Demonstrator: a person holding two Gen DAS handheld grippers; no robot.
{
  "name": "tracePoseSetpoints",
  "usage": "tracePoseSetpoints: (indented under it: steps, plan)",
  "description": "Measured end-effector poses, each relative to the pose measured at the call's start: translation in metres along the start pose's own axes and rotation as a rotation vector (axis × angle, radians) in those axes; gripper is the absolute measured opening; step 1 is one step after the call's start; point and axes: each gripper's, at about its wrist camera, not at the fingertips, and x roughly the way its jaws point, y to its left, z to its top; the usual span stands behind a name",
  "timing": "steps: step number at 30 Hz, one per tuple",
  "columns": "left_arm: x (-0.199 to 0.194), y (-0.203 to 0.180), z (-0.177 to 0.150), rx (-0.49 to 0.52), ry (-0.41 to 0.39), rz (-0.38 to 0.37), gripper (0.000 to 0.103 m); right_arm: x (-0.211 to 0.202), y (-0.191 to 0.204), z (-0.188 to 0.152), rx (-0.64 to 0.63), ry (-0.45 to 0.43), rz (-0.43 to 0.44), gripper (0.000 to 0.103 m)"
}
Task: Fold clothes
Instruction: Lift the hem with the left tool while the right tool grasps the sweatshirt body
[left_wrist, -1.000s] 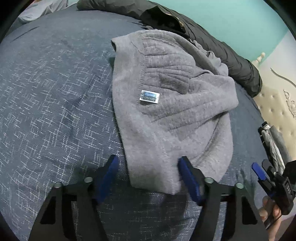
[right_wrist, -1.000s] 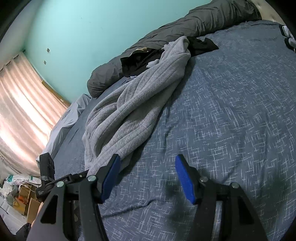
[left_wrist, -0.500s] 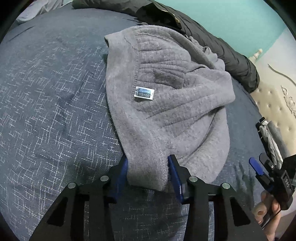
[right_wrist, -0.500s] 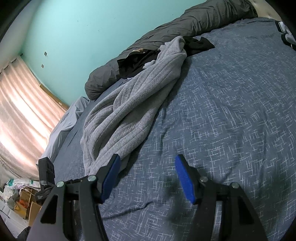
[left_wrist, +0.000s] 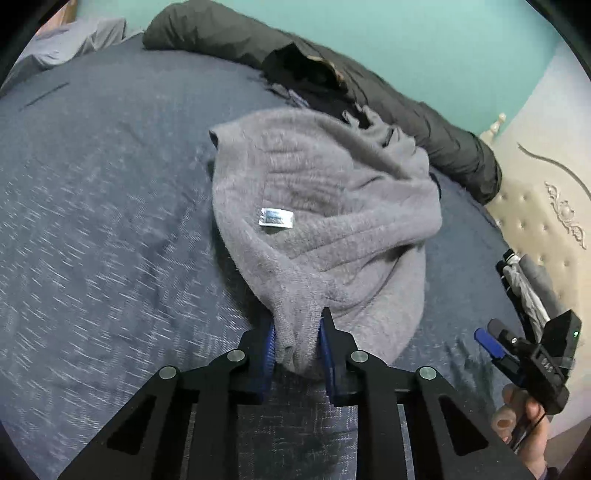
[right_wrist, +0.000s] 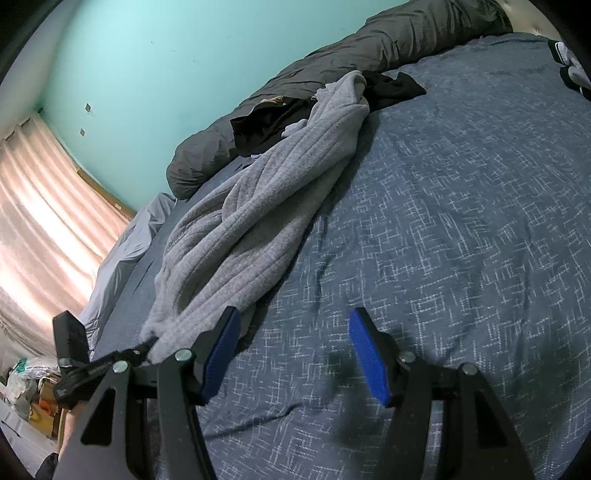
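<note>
A grey ribbed fleece garment (left_wrist: 325, 206) lies crumpled on the dark blue bedspread (left_wrist: 92, 229), with a small white size label (left_wrist: 276, 218) facing up. My left gripper (left_wrist: 296, 341) is shut on the garment's near corner, which is bunched between the blue pads and raised a little off the bed. In the right wrist view the same garment (right_wrist: 258, 206) stretches away to the upper middle. My right gripper (right_wrist: 295, 354) hangs open over bare bedspread (right_wrist: 461, 258), just right of the garment's near end. The right gripper (left_wrist: 495, 345) also shows at the left view's right edge, held by a hand.
A rolled dark grey duvet (left_wrist: 369, 85) and a black garment (right_wrist: 273, 122) lie along the bed's far side against a teal wall. A cream tufted headboard (left_wrist: 546, 221) stands on the right. Pink curtains (right_wrist: 44, 236) hang left. A folded umbrella (left_wrist: 528, 284) lies near the headboard.
My left gripper has moved forward onto the garment's near corner, gone from open to shut on it, and pulled it up and back. The right gripper has stayed open and nearly still.
</note>
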Motion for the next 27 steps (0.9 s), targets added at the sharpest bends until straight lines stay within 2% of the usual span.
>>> tracePoseSetpoints:
  steps: [3,13,18,20,23,27]
  plan:
    - [-0.013,0.008,0.006,-0.013,-0.035,-0.005,0.021,-0.004,-0.002,0.003,-0.001,-0.003,-0.036,0.062]
    - [-0.04,0.02,0.003,-0.004,-0.083,-0.02,0.021,0.037,-0.015,0.089,-0.012,0.061,-0.177,0.066]
    - [-0.042,0.027,-0.003,-0.014,-0.067,-0.027,0.021,0.072,-0.025,0.141,0.077,0.056,-0.181,0.068]
    - [-0.04,0.026,-0.005,-0.012,-0.06,-0.029,0.021,0.083,-0.027,0.159,0.12,0.043,-0.169,0.072]
    - [-0.035,0.024,-0.006,-0.008,-0.052,-0.026,0.021,0.105,-0.025,0.186,0.145,0.055,-0.168,0.073]
    - [-0.03,0.022,-0.007,0.007,-0.042,-0.017,0.021,0.134,-0.015,0.213,0.114,0.087,-0.189,0.073]
